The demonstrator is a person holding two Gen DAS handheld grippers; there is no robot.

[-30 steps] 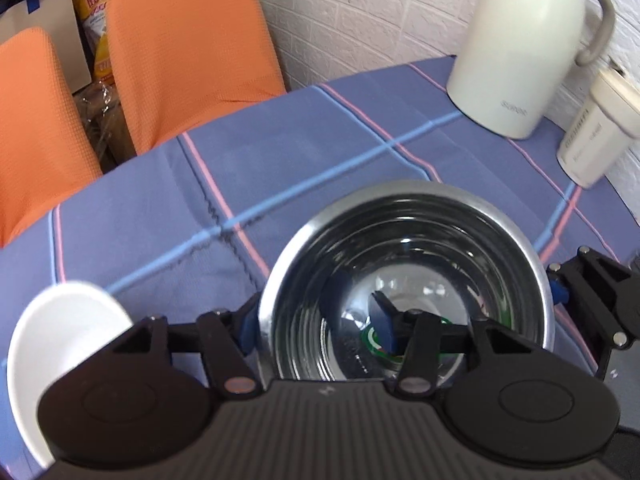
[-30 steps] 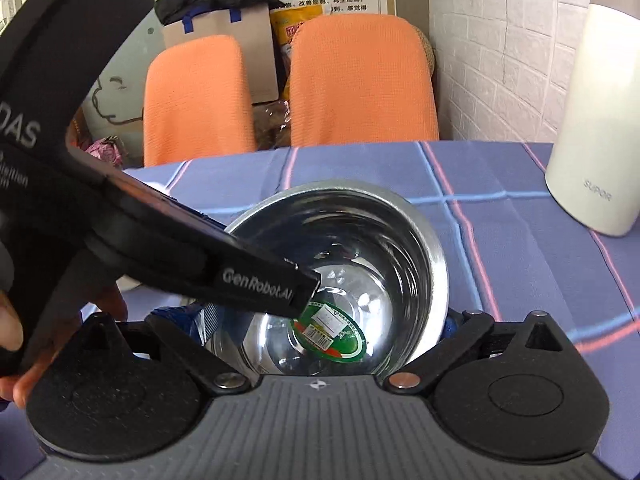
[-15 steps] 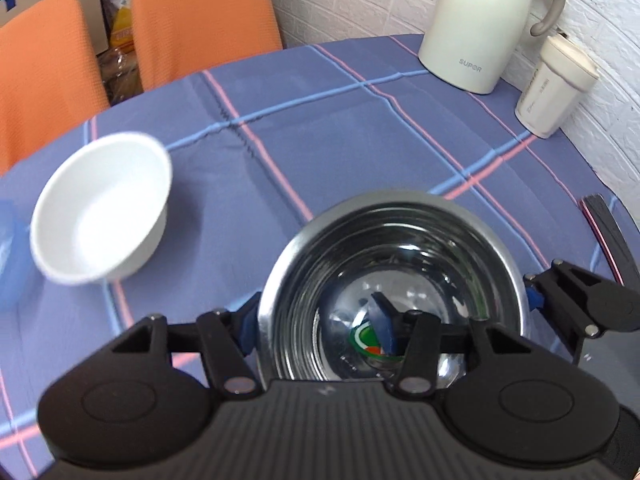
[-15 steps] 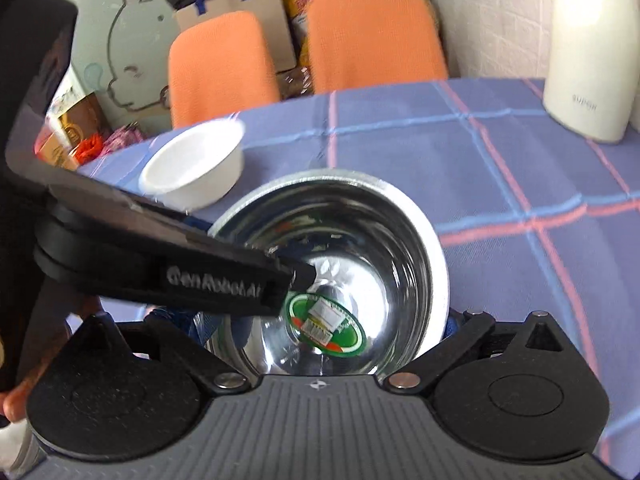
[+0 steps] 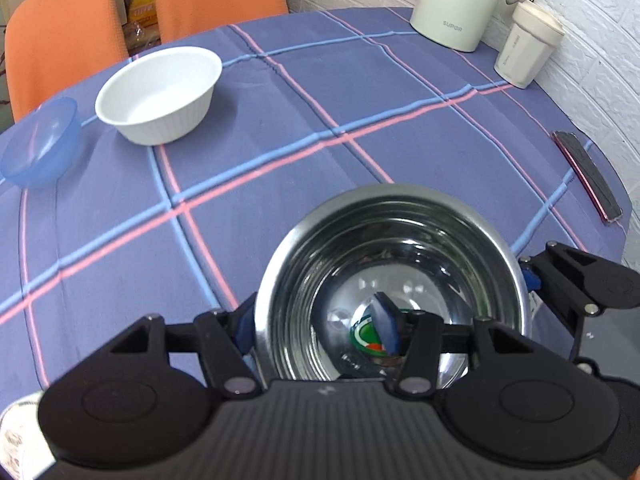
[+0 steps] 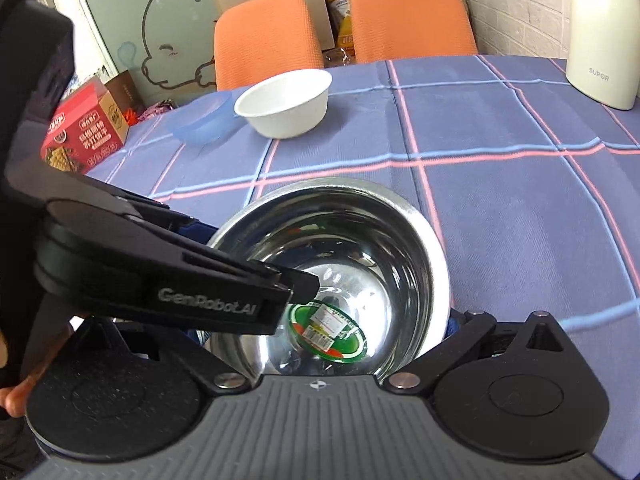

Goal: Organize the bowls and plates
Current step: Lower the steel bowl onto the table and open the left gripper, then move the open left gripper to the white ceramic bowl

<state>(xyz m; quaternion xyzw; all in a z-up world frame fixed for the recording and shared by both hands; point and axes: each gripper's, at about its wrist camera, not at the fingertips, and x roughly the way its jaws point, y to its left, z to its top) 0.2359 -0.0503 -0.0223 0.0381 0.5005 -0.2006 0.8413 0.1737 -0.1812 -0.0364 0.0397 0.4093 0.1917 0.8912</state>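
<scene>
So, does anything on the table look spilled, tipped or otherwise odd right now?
Nothing spilled or tipped. The one oddity: the steel bowl, gripped by both grippers, has a green sticker on its inside bottom. The white bowl and blue bowl sit upright, close together on the tablecloth.

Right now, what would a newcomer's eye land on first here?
The shiny steel bowl up front, pinched at opposite rims by the left hand-held gripper and right hand-held gripper. Behind it, a white bowl beside a blue bowl on the checked tablecloth.
</scene>
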